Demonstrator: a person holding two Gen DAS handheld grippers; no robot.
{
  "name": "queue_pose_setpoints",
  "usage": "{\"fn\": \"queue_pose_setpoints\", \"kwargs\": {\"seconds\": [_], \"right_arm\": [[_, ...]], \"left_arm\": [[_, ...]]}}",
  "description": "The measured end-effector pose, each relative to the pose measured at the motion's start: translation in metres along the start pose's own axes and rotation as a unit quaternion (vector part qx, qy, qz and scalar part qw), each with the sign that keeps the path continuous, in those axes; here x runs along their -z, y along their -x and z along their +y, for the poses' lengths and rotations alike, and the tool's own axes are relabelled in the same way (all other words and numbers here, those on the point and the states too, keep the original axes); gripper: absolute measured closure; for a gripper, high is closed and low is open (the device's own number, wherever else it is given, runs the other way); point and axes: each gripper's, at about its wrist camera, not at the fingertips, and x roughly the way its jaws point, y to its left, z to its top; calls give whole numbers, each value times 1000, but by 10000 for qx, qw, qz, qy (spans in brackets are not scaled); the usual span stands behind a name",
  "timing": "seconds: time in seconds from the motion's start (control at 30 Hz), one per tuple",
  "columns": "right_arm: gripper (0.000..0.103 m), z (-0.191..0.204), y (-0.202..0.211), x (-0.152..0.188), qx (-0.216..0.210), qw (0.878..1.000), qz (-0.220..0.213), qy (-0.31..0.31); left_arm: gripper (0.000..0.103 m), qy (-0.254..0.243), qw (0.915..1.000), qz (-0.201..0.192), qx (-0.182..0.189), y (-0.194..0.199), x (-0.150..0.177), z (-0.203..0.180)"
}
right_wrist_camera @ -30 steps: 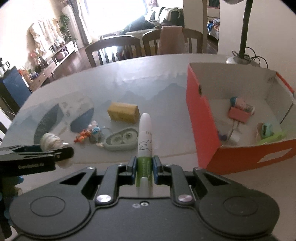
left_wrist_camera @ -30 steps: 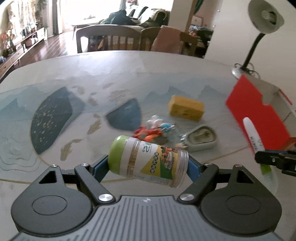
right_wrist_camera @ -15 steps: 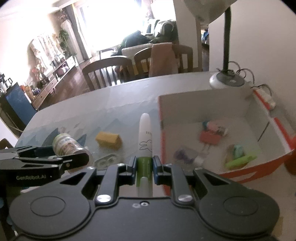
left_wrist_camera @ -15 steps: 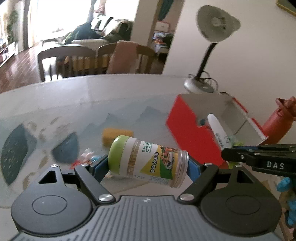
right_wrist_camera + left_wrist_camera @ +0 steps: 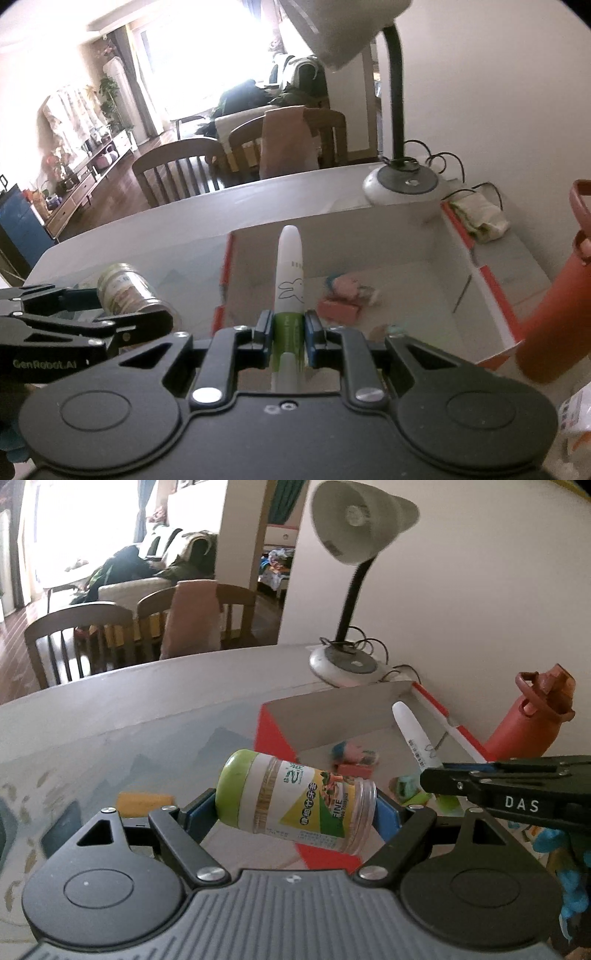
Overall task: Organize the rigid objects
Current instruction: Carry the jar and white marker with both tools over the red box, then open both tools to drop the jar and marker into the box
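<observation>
My left gripper (image 5: 295,808) is shut on a green-lidded toothpick jar (image 5: 291,799), held sideways in the air just at the near left wall of the red box (image 5: 273,734). The jar also shows in the right wrist view (image 5: 125,291). My right gripper (image 5: 289,332) is shut on a white and green pen (image 5: 290,280) with a rabbit drawing, held above the open red box (image 5: 495,295). The pen also shows in the left wrist view (image 5: 413,734). Small items lie inside the box, among them a pink one (image 5: 338,308).
A desk lamp (image 5: 354,590) stands behind the box, its base (image 5: 400,184) on the table. A red water bottle (image 5: 528,720) stands right of the box. A yellow sponge (image 5: 146,799) lies on the table at left. Chairs stand beyond the far edge.
Both grippers have moved right and forward with their loads. The pen has come over the box, and the jar has reached the box's left wall.
</observation>
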Motion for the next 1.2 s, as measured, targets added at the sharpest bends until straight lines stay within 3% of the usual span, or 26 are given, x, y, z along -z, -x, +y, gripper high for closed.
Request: {"fn": "queue_pose_setpoints", "kwargs": {"seconds": [0.47, 0.9, 1.2], "right_arm": [[86, -66, -19, -18, 281, 9996, -8, -50], [86, -94, -72, -36, 382, 9984, 378, -171], [86, -96, -112, -30, 486, 9947, 902, 120]], "left_arm": [[18, -571, 9982, 194, 78, -59, -35, -59], [18, -710, 9909, 1138, 63, -146, -30, -83], [18, -717, 9851, 1563, 24, -180, -26, -93]]}}
